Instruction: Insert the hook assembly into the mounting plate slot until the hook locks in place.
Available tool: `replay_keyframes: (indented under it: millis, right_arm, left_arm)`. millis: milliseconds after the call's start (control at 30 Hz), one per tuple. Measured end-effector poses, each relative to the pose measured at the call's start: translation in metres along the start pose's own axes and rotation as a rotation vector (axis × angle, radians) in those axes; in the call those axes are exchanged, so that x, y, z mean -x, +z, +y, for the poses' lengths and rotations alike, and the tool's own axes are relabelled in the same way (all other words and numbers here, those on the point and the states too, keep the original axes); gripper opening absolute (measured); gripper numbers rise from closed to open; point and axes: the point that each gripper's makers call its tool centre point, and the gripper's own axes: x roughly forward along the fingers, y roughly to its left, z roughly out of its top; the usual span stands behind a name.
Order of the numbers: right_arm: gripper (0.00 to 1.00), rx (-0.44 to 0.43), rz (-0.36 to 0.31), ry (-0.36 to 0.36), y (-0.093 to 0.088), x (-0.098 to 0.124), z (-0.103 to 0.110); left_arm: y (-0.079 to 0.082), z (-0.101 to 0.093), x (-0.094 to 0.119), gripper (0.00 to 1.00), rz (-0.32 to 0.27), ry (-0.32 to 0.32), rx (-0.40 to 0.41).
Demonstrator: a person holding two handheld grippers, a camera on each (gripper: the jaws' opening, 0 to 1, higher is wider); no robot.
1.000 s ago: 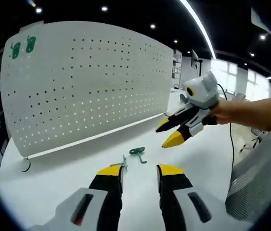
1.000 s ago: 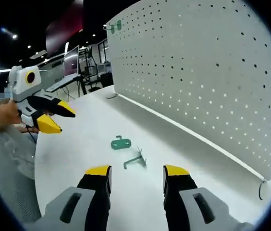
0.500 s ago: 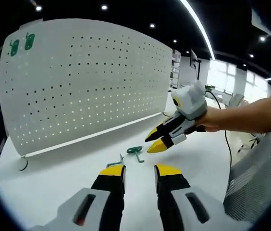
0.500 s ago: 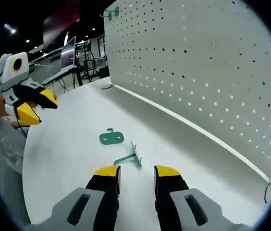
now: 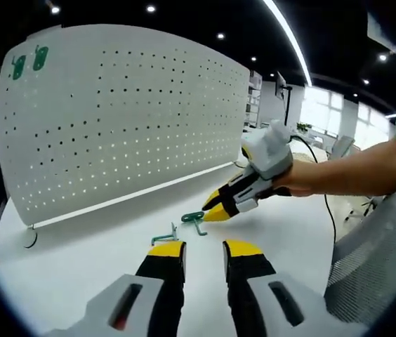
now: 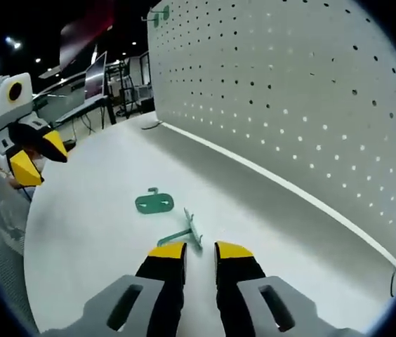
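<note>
A small green mounting plate [image 6: 154, 203] lies flat on the white table [image 6: 78, 239]. Just past it lies the thin green hook [image 6: 187, 232]. My right gripper [image 6: 199, 250] hovers low right behind the hook, its jaws narrowed to a small gap with nothing between them. In the left gripper view the right gripper [image 5: 215, 208] reaches in from the right, with its tips over the plate [image 5: 192, 216] and the hook [image 5: 163, 237] a little nearer. My left gripper [image 5: 206, 248] is open and empty, held back from both parts. It appears at the left edge of the right gripper view, the left gripper [image 6: 35, 156].
A tall white pegboard [image 5: 128, 119] stands along the table's far side, with two green plates [image 5: 28, 63] mounted near its top corner. A mesh chair back [image 5: 366, 270] sits off the table's edge. A person's forearm [image 5: 352, 168] holds the right gripper.
The right gripper has come down and forward to the hook and plate, and its jaws have narrowed. The left gripper's jaws have narrowed slightly too.
</note>
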Motion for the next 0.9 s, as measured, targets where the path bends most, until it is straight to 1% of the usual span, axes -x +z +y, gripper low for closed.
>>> replay_keyframes:
  millis: [133, 333, 567, 667, 900]
  right_arm:
    - [0.13, -0.005, 0.002, 0.002, -0.0015, -0.0040, 0.0005]
    - [0.09, 0.034, 0.009, 0.002, -0.0058, -0.0080, 0.0022]
    - [0.07, 0.015, -0.043, 0.002, -0.0037, -0.0094, 0.0010]
    - [0.04, 0.003, -0.059, 0.000, -0.0035, -0.0093, 0.0003]
    - [0.02, -0.011, -0.094, 0.002, -0.0036, -0.0083, 0.0002]
  left_arm:
    - [0.0004, 0.0003, 0.0005, 0.21, -0.002, -0.002, 0.004]
    - [0.0000, 0.0009, 0.0004, 0.20, -0.002, -0.002, 0.010]
    - [-0.0016, 0.0004, -0.0008, 0.19, 0.003, -0.008, 0.014]
    - [-0.0025, 0.0001, -0.0012, 0.18, 0.006, -0.009, 0.013]
    - [-0.0048, -0.0005, -0.0020, 0.18, 0.011, -0.012, 0.019]
